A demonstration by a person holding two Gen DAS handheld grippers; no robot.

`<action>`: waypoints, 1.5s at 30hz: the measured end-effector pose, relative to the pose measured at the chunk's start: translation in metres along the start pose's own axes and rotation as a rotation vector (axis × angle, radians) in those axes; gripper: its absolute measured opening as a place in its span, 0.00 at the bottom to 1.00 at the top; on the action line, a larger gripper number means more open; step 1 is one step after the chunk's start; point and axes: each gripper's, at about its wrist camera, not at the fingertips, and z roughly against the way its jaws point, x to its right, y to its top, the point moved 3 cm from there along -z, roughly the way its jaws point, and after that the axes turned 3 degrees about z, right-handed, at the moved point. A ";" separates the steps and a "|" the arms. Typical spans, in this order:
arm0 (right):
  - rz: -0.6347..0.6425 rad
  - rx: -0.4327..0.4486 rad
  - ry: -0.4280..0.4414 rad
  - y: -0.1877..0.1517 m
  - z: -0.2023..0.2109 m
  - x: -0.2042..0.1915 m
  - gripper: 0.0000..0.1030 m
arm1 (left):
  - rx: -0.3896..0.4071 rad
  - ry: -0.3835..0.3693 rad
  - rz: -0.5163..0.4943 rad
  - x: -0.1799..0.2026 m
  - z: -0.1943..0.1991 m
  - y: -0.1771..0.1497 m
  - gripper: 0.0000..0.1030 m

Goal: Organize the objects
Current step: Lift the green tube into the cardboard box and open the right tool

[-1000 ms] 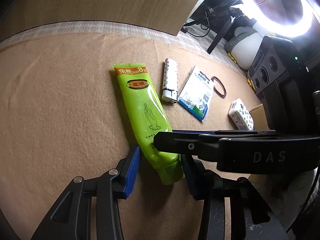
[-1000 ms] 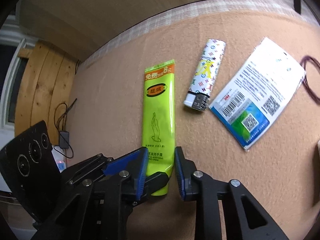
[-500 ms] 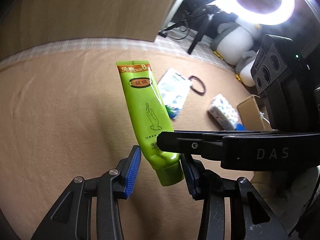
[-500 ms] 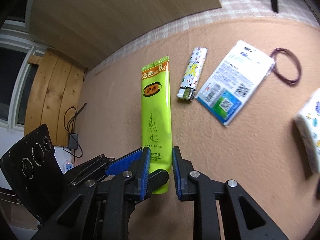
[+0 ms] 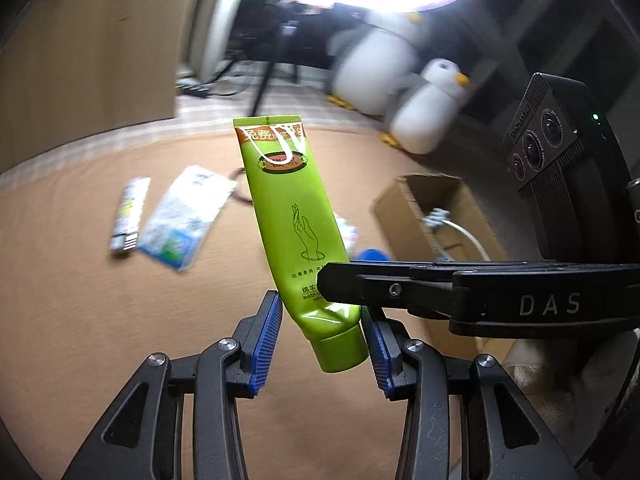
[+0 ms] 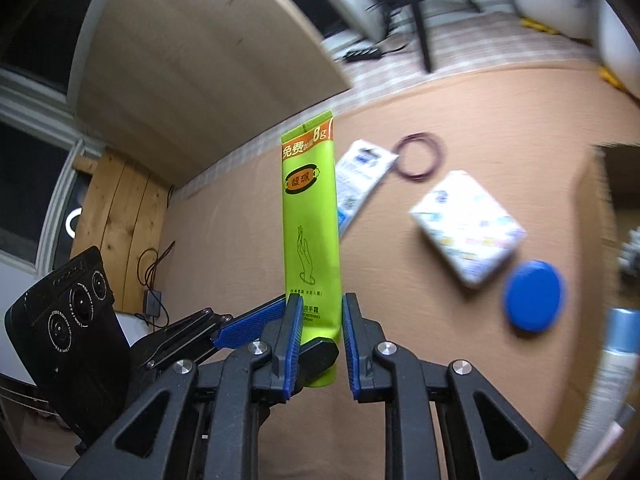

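A green hand-cream tube (image 5: 296, 216) hangs in the air above the tan table, cap end down. My left gripper (image 5: 320, 306) is shut on it just above the cap, a blue pad against each side. My right gripper (image 6: 321, 308) is shut on the same tube (image 6: 310, 216) a little higher up. In the left wrist view its black finger (image 5: 400, 288) crosses in front of the tube from the right. One blue-padded left finger (image 6: 248, 324) shows beside the tube in the right wrist view.
On the table lie a lighter (image 5: 128, 216), a white and blue packet (image 5: 180, 220), a dark hair tie (image 6: 418, 156), a patterned tissue pack (image 6: 468, 224) and a blue lid (image 6: 534, 296). An open cardboard box (image 5: 432, 208) stands at the right. Plush penguins (image 5: 424, 116) sit beyond the table.
The tube lay on the table a second ago; both grippers have lifted it clear and carried it to the right, bringing the cardboard box, tissue pack and blue lid into view.
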 end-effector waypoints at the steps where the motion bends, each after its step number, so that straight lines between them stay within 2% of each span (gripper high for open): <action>1: -0.010 0.010 -0.006 -0.003 0.009 0.008 0.17 | -0.003 -0.009 -0.010 0.010 -0.004 0.000 0.43; 12: -0.112 0.088 -0.065 -0.040 0.088 0.087 0.17 | -0.059 -0.095 -0.118 0.123 -0.053 -0.008 0.43; 21: -0.169 0.095 -0.096 -0.069 0.117 0.130 0.16 | -0.121 -0.130 -0.173 0.176 -0.082 -0.026 0.43; 28: -0.178 0.098 -0.134 -0.079 0.126 0.144 0.16 | -0.145 -0.126 -0.194 0.190 -0.090 -0.032 0.44; 29: -0.177 0.098 -0.150 -0.080 0.127 0.145 0.19 | -0.150 -0.117 -0.193 0.190 -0.091 -0.033 0.51; 31: -0.180 0.101 -0.181 -0.082 0.129 0.147 0.33 | -0.150 -0.110 -0.185 0.186 -0.092 -0.031 0.64; 32: -0.181 0.110 -0.198 -0.083 0.130 0.147 0.44 | -0.146 -0.107 -0.184 0.185 -0.091 -0.032 0.65; 33: -0.176 0.118 -0.215 -0.084 0.131 0.147 0.49 | -0.142 -0.102 -0.186 0.184 -0.087 -0.036 0.65; 41: -0.132 0.134 -0.247 -0.086 0.133 0.134 0.49 | -0.124 -0.069 -0.169 0.162 -0.070 -0.041 0.65; 45: -0.117 0.130 -0.217 -0.084 0.129 0.125 0.50 | -0.107 -0.029 -0.149 0.139 -0.055 -0.045 0.66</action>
